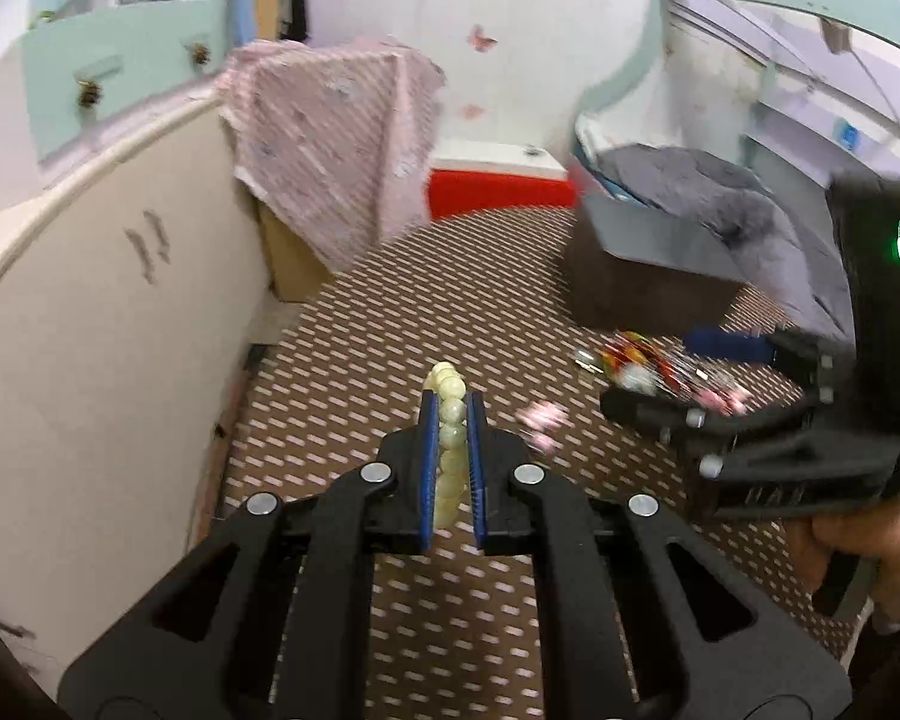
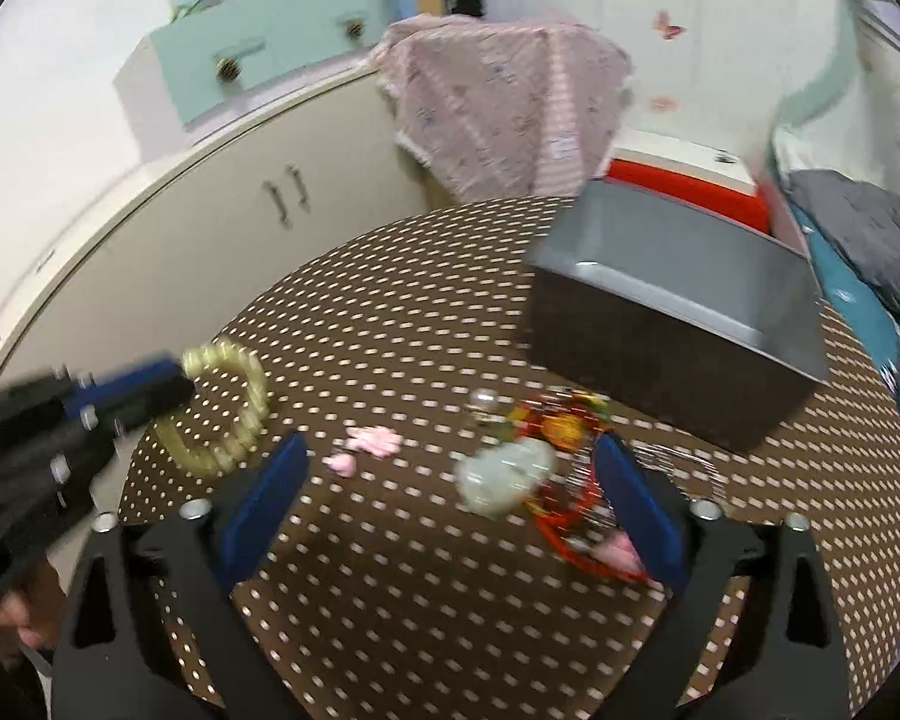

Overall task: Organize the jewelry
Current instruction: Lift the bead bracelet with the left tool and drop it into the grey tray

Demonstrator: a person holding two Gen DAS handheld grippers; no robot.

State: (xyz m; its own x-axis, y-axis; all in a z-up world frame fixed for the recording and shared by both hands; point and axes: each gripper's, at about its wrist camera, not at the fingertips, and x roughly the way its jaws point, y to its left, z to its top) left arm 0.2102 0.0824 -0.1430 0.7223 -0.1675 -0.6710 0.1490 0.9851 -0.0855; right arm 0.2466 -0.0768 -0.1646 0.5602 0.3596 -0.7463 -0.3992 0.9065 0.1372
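My left gripper (image 1: pixel 450 399) is shut on a pale green bead bracelet (image 1: pixel 447 375), with the beads pinched between its blue pads. From the right wrist view the bracelet (image 2: pixel 234 408) hangs as a loop from the left gripper (image 2: pixel 177 384) over the table's left side. My right gripper (image 2: pixel 450 450) stands open above a jewelry pile: a pale jade pendant (image 2: pixel 504 474), red cords (image 2: pixel 564 516) and a pink piece (image 2: pixel 372 441) lie between its blue pads, untouched. The left wrist view shows the right gripper (image 1: pixel 648 371) over that pile (image 1: pixel 630 360). A dark box with a grey lining (image 2: pixel 678 312) stands open behind the pile.
The round table (image 2: pixel 426 276) wears a brown cloth with pale dashes. A cream cabinet (image 2: pixel 222 240) runs along the left. A pink cloth (image 2: pixel 504 102) covers something behind the table, beside a red and white box (image 2: pixel 684 174). Grey bedding (image 1: pixel 708 192) lies on the right.
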